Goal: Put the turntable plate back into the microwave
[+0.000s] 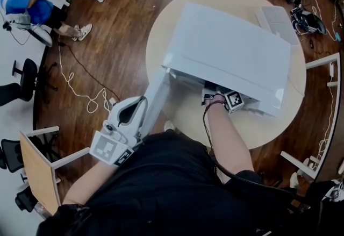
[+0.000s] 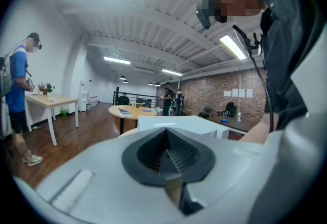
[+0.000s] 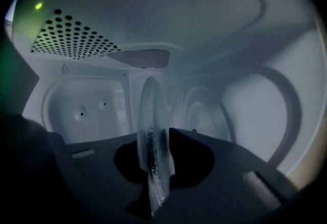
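Note:
A white microwave (image 1: pixel 231 47) stands on a round table (image 1: pixel 183 116), its door (image 1: pixel 156 98) swung open toward me. My right gripper (image 3: pixel 153 172) reaches inside the cavity; only its marker cube (image 1: pixel 234 100) shows in the head view. It is shut on the rim of the clear glass turntable plate (image 3: pixel 151 116), which stands on edge, upright, in front of the cavity's back wall (image 3: pixel 92 108). My left gripper (image 1: pixel 129 114) hovers beside the outer end of the door, its ribbed pads (image 2: pixel 176 154) together with nothing between them.
A flat white object (image 1: pixel 277 19) lies at the table's far side. A cable (image 1: pixel 80 87) trails over the wooden floor at left. A wooden desk (image 1: pixel 37 167) and black chairs (image 1: pixel 21 81) stand at left. A person (image 1: pixel 27 6) is at the far upper left.

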`<state>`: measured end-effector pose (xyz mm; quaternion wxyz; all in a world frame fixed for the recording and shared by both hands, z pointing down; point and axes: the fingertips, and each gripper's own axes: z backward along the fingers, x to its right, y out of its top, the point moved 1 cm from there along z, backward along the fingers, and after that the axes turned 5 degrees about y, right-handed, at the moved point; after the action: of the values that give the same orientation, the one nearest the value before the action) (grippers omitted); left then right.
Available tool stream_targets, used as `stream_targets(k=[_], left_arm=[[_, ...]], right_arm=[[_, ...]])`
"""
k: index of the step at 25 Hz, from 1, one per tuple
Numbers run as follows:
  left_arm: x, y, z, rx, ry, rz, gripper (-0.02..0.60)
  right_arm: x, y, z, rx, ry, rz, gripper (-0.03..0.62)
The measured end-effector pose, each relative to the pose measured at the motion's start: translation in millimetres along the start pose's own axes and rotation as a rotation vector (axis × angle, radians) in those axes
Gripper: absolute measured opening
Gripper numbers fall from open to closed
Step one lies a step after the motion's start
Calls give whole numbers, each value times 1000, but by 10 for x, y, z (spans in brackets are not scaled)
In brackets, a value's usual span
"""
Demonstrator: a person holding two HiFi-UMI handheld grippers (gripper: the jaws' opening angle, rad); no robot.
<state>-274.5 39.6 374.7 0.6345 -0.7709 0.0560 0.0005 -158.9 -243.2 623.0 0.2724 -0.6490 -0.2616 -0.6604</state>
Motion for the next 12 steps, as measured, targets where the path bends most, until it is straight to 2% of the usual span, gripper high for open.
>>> stream_targets(k=[2,12], left_arm=[[6,5,-2,-2,-5,-3,3],[-53,20,-11,-8,2,20,3]], right_arm=[[-128,-19,-47,14,4,-9,37],[-79,30,-126,47,1,9,38]])
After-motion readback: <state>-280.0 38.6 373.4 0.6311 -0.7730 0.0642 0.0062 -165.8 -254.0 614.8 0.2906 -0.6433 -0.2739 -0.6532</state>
